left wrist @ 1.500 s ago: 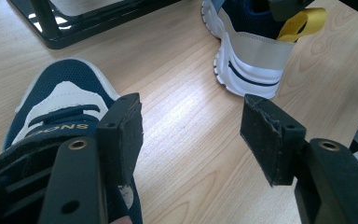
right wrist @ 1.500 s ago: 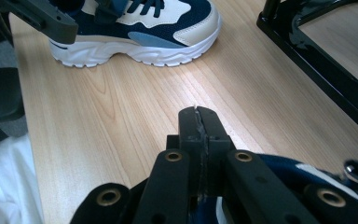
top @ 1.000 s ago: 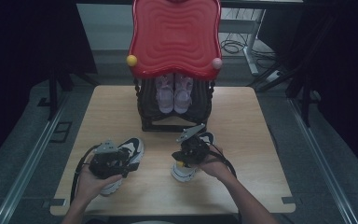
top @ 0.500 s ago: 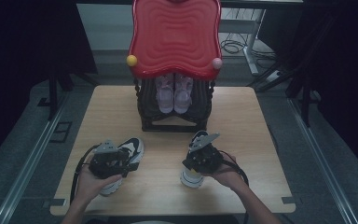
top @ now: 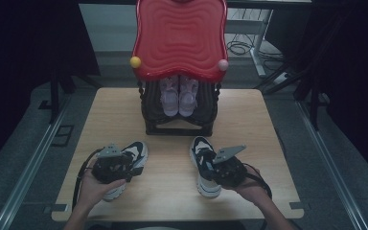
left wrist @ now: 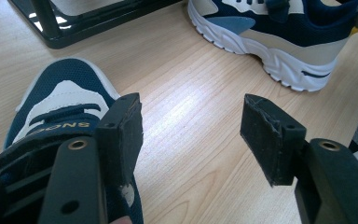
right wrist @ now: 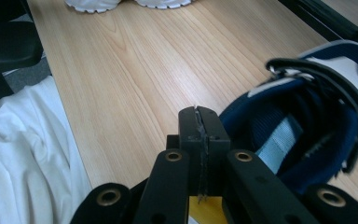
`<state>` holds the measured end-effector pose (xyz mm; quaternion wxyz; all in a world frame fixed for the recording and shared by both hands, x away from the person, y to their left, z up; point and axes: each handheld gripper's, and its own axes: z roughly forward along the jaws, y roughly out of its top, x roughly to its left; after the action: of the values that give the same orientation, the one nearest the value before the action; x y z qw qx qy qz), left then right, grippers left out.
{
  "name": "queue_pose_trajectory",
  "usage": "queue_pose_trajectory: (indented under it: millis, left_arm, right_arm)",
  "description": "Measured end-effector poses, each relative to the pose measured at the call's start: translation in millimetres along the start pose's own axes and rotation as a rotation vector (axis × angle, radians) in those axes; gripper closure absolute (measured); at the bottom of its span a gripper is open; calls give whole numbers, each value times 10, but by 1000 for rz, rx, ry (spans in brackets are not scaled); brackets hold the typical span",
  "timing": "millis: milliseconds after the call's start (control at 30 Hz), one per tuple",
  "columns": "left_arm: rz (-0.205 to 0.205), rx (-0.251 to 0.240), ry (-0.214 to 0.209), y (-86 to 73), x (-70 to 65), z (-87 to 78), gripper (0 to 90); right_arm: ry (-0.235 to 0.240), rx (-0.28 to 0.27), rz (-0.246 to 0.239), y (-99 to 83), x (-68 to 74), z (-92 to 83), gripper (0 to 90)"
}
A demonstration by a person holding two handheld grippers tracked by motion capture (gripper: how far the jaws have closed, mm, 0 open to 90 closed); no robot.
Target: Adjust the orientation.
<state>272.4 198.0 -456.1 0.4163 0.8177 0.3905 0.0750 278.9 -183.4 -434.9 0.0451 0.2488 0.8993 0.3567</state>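
Since the earlier frame my right gripper, jaws together on the heel collar of the navy-and-white mesh sneaker, has dragged it rightward, away from the black metal shoe rack. My left gripper hovers spread apart over the matching sneaker, left of the rack's front. To do this well, I judge the toe should point squarely at the rack.

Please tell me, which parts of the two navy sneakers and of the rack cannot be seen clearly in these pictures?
- Left sneaker: heel hidden by the left hand-held gripper in the high view.
- Right sneaker: heel side covered by the right hand-held gripper in the high view; cut off by the edge in the right gripper view.
- Rack: shelves hidden under the red board; the pink shoes are partly covered.
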Motion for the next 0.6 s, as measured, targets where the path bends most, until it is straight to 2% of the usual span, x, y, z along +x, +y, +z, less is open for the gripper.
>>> queue_pose_trajectory:
  millis: [300,600]
  left_arm:
    - [-1,0,0,1,1,4,390]
    - [-2,1,2,2,-6,7,390]
  right_arm:
    - [-24,-9,26,-182,-85,-172,900]
    - [-33,-24,53,-305,-132,-251,900]
